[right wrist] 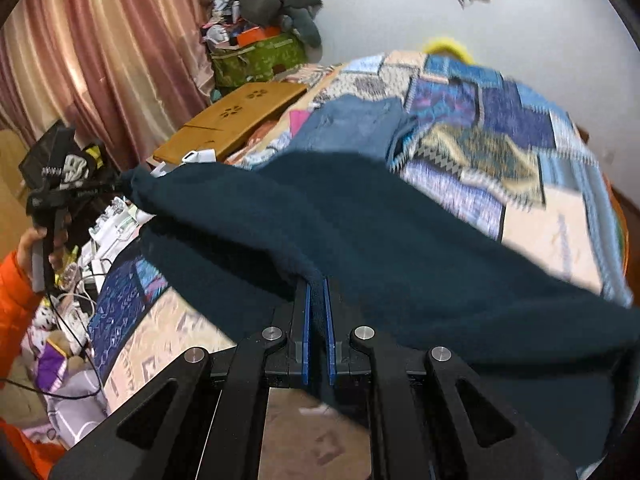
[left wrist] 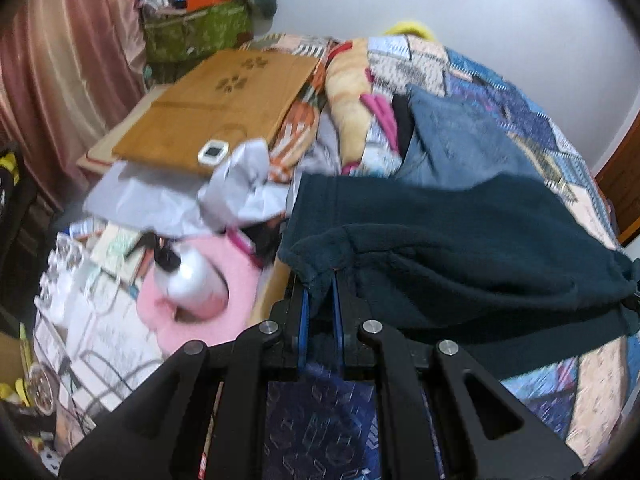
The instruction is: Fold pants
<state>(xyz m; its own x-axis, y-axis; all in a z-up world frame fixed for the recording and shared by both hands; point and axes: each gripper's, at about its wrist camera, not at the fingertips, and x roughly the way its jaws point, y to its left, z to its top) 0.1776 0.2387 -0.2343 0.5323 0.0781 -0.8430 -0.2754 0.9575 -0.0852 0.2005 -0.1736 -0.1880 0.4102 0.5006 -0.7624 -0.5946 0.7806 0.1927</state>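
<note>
Dark teal fleece pants (left wrist: 440, 248) lie across the patchwork bedspread (left wrist: 520, 120). My left gripper (left wrist: 320, 284) is shut on the pants' near left corner, cloth pinched between its blue pads. My right gripper (right wrist: 318, 284) is shut on another edge of the same pants (right wrist: 360, 220), which stretch away to the left toward the other hand-held gripper (right wrist: 56, 200), seen at the far left of the right wrist view. The pants are lifted and taut between the two grippers.
A folded blue garment (left wrist: 460, 140) lies on the bed beyond the pants. A wooden lap tray (left wrist: 224, 96), white paper (left wrist: 180, 196), a white bottle (left wrist: 192, 280) on a pink cushion and clutter sit at the left. Curtains (right wrist: 100, 60) hang at the left.
</note>
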